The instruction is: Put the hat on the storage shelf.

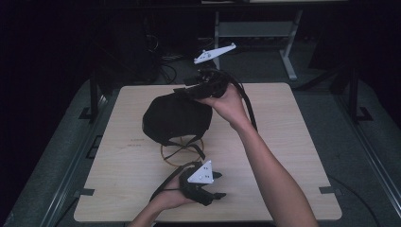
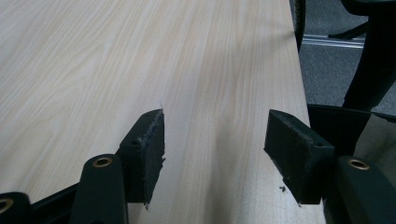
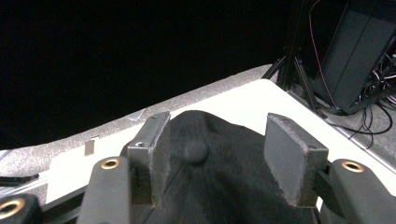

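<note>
On the pale wooden desk (image 1: 283,142), a black cap (image 1: 175,120) sits on a thin wooden ring stand (image 1: 182,153), near the middle. I hold the right gripper (image 3: 215,140) over the cap's far edge, its fingers wide apart with the crown and top button showing between them, pads off the cloth. My left gripper (image 2: 215,154) hovers near the desk's front edge, fingers wide over bare wood, holding nothing.
</note>
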`<state>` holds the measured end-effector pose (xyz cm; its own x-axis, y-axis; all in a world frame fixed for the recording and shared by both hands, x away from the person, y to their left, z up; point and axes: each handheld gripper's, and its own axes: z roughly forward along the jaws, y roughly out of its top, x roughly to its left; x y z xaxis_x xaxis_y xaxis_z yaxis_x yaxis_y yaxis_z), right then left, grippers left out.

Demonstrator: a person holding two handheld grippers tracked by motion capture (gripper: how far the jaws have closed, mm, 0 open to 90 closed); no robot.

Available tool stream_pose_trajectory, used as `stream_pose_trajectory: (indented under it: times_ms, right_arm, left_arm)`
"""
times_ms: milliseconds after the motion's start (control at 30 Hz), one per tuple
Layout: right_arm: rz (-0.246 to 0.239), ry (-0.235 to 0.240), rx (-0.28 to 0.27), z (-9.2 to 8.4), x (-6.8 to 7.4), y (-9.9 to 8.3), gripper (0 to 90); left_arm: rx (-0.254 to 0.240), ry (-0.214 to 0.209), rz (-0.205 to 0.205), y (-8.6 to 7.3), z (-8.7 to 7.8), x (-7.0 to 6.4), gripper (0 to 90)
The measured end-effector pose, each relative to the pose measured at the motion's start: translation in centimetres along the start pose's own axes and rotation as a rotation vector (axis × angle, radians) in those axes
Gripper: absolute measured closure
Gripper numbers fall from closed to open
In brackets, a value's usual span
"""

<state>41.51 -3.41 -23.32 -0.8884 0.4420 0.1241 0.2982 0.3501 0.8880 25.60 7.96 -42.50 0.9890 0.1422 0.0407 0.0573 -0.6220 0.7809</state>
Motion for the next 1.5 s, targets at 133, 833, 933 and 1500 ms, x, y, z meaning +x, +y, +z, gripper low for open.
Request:
stream_pose_trajectory:
  times_ms: [133,833,933,1500]
  right_arm:
    - [0.015,-0.001,0.013,-0.9,-0.5,-0.7,36.5]
    - [0.046,-0.041,0.009,-5.5,-1.8,-3.4,33.0]
    - [0.054,-0.05,0.014,-6.1,-2.0,-4.0,32.5]
    - [0.078,-0.078,0.022,-8.6,-2.8,-6.4,31.2]
  left_arm:
    - [0.002,-0.003,-0.004,0.0,0.0,0.0,37.1]
    - [0.003,-0.008,-0.009,-0.1,0.3,-0.2,36.2]
    - [0.001,-0.008,-0.012,-0.1,0.3,-0.3,36.0]
    - [0.007,-0.007,0.0,-0.2,0.6,-0.4,36.0]
